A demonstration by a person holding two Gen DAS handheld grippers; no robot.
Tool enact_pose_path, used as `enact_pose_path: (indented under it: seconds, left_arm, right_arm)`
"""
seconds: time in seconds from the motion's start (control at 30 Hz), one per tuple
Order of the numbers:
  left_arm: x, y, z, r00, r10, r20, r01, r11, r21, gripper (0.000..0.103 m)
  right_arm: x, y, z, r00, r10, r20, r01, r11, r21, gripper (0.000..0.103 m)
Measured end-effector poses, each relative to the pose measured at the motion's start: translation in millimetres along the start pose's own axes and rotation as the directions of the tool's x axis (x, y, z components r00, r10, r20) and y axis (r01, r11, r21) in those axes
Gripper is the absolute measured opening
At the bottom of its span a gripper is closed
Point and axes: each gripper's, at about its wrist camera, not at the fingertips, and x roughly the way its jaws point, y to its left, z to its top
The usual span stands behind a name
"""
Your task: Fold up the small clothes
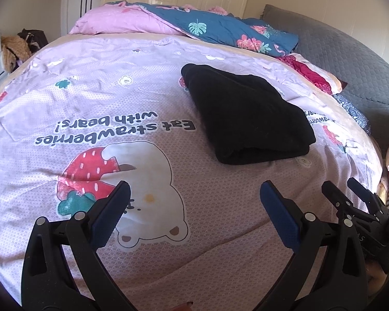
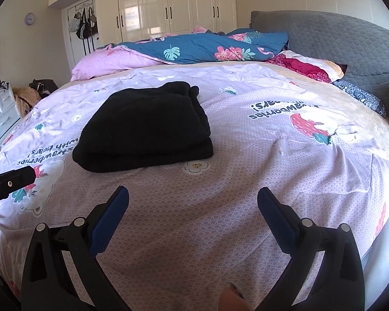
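A black garment (image 1: 249, 114) lies folded in a thick rectangle on the pink printed bedspread (image 1: 116, 98). In the right wrist view the same black garment (image 2: 145, 127) sits left of centre. My left gripper (image 1: 194, 194) hovers open over the bedspread, short of the garment and to its left, holding nothing. My right gripper (image 2: 193, 199) is open too, with nothing between its fingers, near the bed's front edge and right of the garment. The right gripper (image 1: 350, 189) also shows at the right edge of the left wrist view.
A rolled blue floral quilt (image 2: 207, 46) and a pink pillow (image 2: 111, 64) lie at the far end of the bed. A grey padded headboard (image 2: 337, 41) stands at the right. White drawers (image 2: 0, 111) and heaped clothes sit to the left, wardrobes (image 2: 168, 2) behind.
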Motion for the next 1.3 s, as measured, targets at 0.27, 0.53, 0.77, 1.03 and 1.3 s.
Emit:
enact_pose_path:
  seconds: [0.27, 0.53, 0.77, 1.03, 1.3]
  left_arm:
    - [0.4, 0.6, -0.2, 1.000, 0.006, -0.005, -0.006, 1.000, -0.005, 0.094]
    - [2.9, -0.1, -0.8, 1.000, 0.017, -0.016, -0.017, 1.000, -0.002, 0.094]
    - [4.3, -0.6, -1.8, 0.999, 0.020, -0.027, -0.020, 1.000, -0.001, 0.094]
    - [3.7, -1.7, -1.7, 0.999, 0.027, -0.025, -0.027, 1.000, 0.007, 0.094]
    - [5.1, -1.8, -1.8, 0.999, 0.040, -0.032, -0.039, 0.999, 0.014, 0.094]
  right_arm:
    - [0.1, 0.7, -0.4, 1.000, -0.004, -0.002, 0.004, 1.000, -0.001, 0.099]
    - [1.0, -0.2, -0.5, 1.000, -0.009, -0.003, 0.009, 1.000, -0.001, 0.099]
    - [2.1, -0.8, -1.2, 1.000, -0.015, -0.006, 0.015, 1.000, -0.001, 0.099]
    - [1.8, -1.1, -1.7, 1.000, -0.020, -0.006, 0.020, 1.000, -0.002, 0.099]
    - [1.7, -1.4, -1.8, 1.000, -0.019, -0.006, 0.019, 1.000, -0.001, 0.099]
